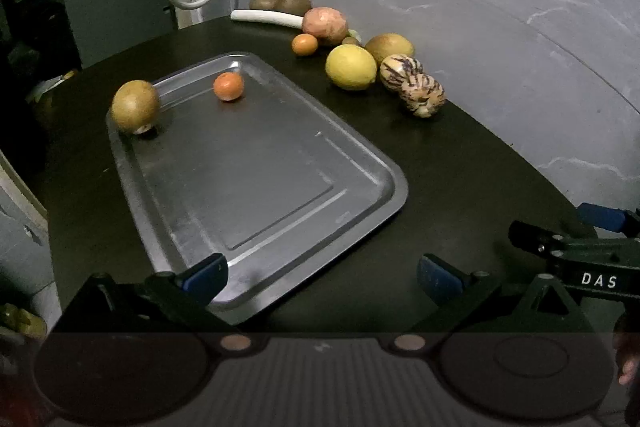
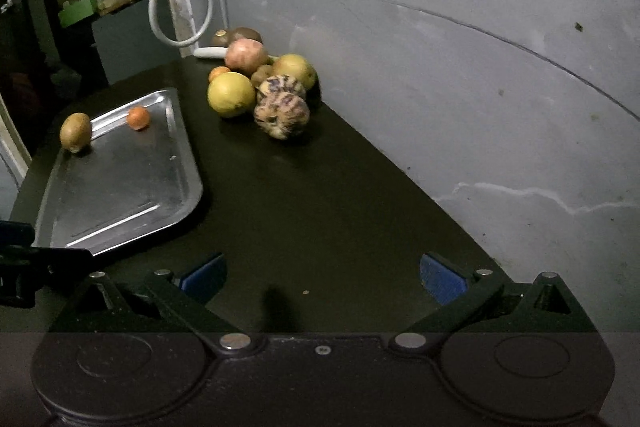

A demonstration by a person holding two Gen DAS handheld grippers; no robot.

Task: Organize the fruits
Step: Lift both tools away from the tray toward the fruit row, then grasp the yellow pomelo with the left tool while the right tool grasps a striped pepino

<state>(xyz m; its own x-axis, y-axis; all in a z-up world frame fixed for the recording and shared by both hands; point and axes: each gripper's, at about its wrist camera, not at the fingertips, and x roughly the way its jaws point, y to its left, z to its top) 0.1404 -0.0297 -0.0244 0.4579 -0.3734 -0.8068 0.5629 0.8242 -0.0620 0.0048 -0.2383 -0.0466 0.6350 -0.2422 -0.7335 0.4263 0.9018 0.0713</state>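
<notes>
Fruits: most sit loose in a cluster on the dark table at upper centre of both views, pushed up against the grey wall; two are already on the tray, so I judge the sorting has barely begun.
Table (image 2: 320, 195): dark top filling the middle of each frame, carrying everything.
Tray (image 1: 256, 187): a steel sheet, centre-left in the left wrist view and at the left edge in the right wrist view; mostly bare, which suits it as the collecting place.
Left gripper (image 1: 322, 277): low in its own frame, blue pads wide apart over the tray's near corner, holding nothing.
Right gripper (image 2: 324, 277): low in its frame, jaws spread fully, nothing between them, aimed across bare table toward the pile; probably ready for the next pick.
Yellow citrus (image 1: 351, 67): the biggest of the pile, at its front, just beside the striped pair.
Brown round fruit (image 1: 135, 106): at the tray's far left corner, resting against the rim, which likely stops it rolling.
Striped fruits (image 1: 424, 95): two, touching each other, at the pile's near right end, closest to the right gripper.
Pink fruit (image 1: 324, 26): behind, lying against a white stalk.
Small orange fruit (image 1: 228, 86): on the tray near its far edge, apart from the brown one.
Second small orange (image 1: 305, 44): still on the table at the pile's left.
</notes>
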